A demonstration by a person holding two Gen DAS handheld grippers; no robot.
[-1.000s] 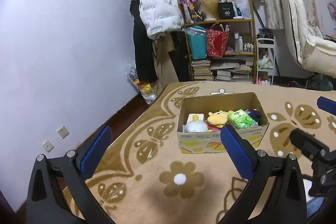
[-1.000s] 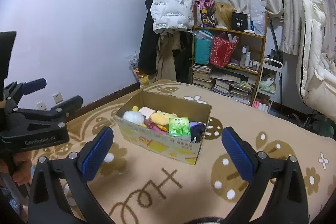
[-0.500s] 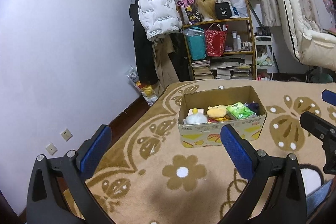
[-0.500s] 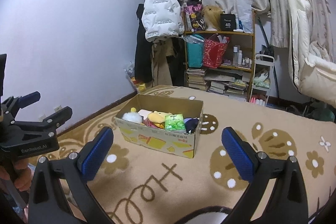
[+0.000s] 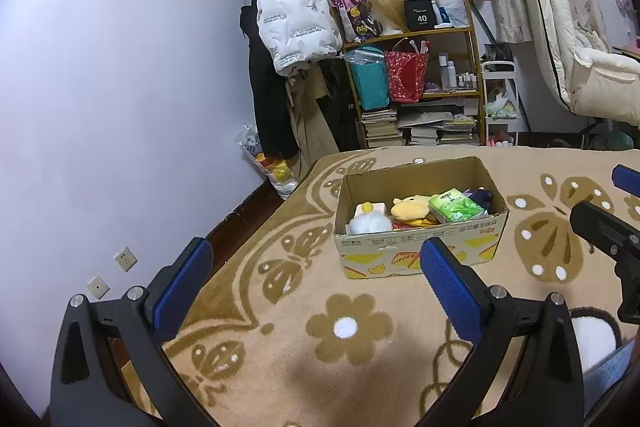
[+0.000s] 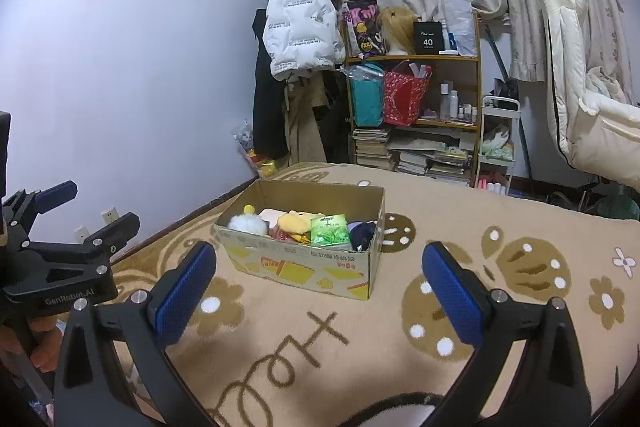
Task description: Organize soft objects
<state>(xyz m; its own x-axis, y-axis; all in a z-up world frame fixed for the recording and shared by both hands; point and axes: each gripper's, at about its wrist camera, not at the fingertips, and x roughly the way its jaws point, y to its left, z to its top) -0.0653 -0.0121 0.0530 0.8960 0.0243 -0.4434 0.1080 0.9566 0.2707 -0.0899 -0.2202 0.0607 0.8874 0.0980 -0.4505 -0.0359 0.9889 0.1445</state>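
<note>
I have left gripper (image 5: 312, 275) and right gripper (image 6: 318, 277) both spread wide, empty, short of the cardboard box (image 6: 304, 267) holding the soft toys (image 6: 296, 221); a low approach could snag its near wall and shove it.

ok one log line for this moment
left tongs: open, empty | right tongs: open, empty | box: on blanket, holds plush, tissue pack | phase: none gripped yet

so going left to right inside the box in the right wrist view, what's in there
white fluffy toy → pale pink block → yellow plush → green tissue pack → dark navy soft item, all inside the cardboard box. Both grippers are open and holding nothing.
</note>
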